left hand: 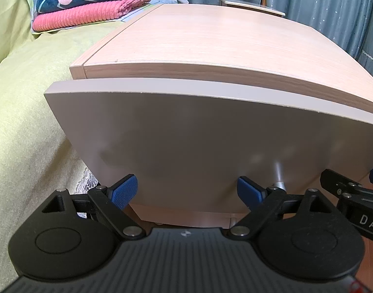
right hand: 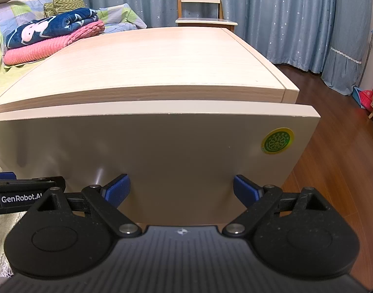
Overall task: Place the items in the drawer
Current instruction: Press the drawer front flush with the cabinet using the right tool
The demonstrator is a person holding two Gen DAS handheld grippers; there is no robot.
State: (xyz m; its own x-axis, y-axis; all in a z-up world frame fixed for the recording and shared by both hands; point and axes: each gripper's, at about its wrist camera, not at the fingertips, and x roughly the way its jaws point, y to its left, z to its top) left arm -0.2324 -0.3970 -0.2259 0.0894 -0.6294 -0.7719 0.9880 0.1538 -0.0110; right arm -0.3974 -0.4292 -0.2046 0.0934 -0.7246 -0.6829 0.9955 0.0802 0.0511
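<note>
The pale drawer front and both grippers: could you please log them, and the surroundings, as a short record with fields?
drawer: pale grey-beige drawer front, standing slightly out from the light wood nightstand
handle: small silver knob, low on the front
sticker: round green and yellow sticker, upper right of the front
left gripper: open, blue pads near the front, holds nothing
right gripper: open, holds nothing
bed: folded navy blanket on folded pink blanket
items to store: none in view

A pink blanket (right hand: 52, 42) lies folded on the bed (left hand: 27, 112), a navy patterned one (right hand: 49, 28) on top; blue starred curtains (right hand: 284, 12) hang behind; wood floor (right hand: 338, 171) at right.
</note>
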